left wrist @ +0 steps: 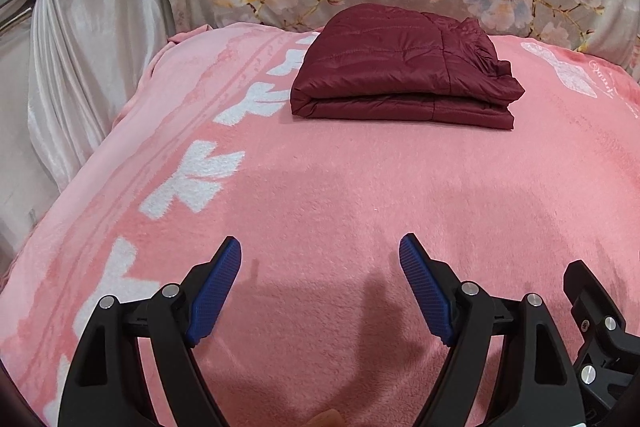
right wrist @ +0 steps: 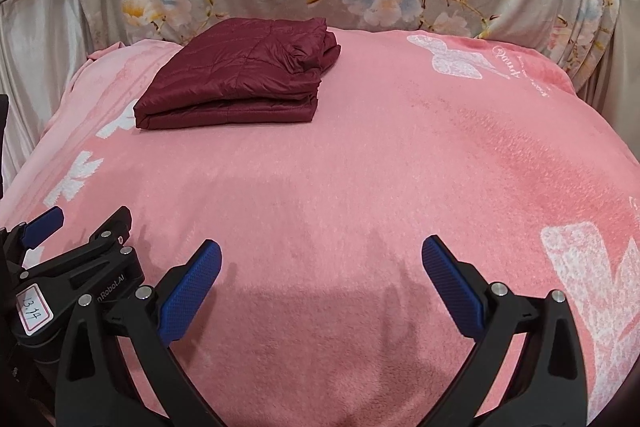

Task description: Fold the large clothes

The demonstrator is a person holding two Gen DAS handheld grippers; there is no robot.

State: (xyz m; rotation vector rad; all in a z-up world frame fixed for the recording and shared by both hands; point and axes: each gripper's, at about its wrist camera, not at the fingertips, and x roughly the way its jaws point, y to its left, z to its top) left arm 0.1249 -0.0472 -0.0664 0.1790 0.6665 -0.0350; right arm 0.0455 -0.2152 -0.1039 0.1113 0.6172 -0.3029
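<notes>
With both grippers' fingers (left wrist: pixel 424 287) spread empty well short of the jacket (left wrist: pixel 404 67), we could snag the blanket (left wrist: pixel 320 187) and topple its folds.

Jacket (left wrist: pixel 404 67) on blanket (left wrist: pixel 320 187) (far end)

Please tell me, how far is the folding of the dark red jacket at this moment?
It looks finished: the dark red jacket lies folded in a compact, layered stack on the pink blanket. Nothing is in hand: the left claw and right claw are both open, empty, and apart from the jacket. No other garment is visible to fold.
</notes>
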